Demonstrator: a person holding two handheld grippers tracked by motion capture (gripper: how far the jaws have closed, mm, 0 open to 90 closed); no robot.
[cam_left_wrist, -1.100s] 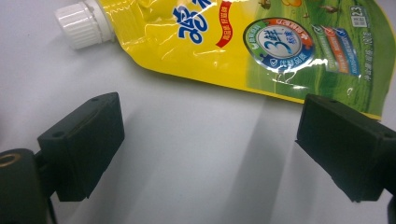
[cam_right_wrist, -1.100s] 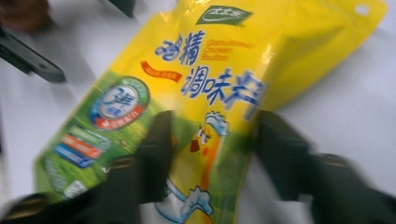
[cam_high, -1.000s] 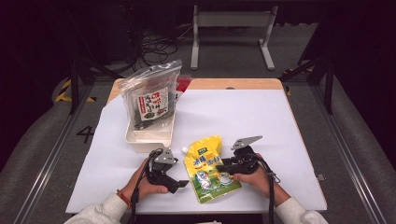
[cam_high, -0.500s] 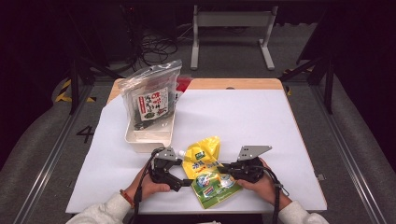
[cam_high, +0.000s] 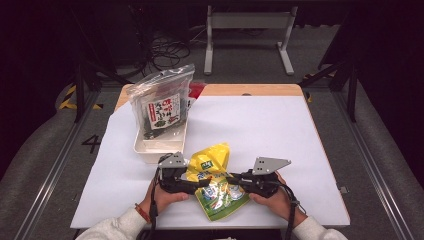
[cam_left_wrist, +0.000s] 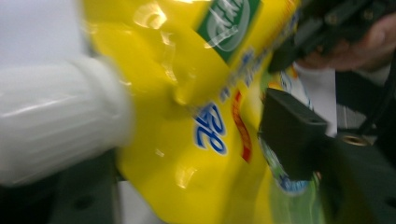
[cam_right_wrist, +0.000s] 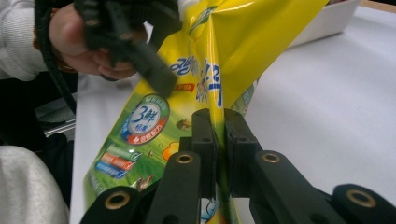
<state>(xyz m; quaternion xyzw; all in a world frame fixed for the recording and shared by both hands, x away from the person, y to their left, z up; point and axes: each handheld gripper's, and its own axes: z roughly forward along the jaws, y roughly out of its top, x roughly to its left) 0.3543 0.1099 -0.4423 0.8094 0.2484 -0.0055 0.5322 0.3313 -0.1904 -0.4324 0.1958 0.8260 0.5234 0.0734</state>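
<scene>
1. The yellow snack bag (cam_high: 216, 181) hangs between both hands at the near edge of the table (cam_high: 280, 130), just in front of the white tray (cam_high: 159, 146).
2. The right gripper (cam_right_wrist: 219, 122) is clamped on the bag's edge; the thin, slick film could slide out.
3. The left gripper (cam_high: 196, 183) looks closed on the other side; opposing pulls might tear it.
4. The upright seaweed bag (cam_high: 161, 106) in the tray could topple if bumped.

Camera layout: one fixed high view, two riding on the tongs.

High view looks forward and down over the whole worktop (cam_high: 260, 125) from its near edge. Each tongs view sits very close, facing the other across the yellow packet (cam_high: 216, 181) (cam_left_wrist: 187, 116) (cam_right_wrist: 196, 93), which all three share.
</scene>
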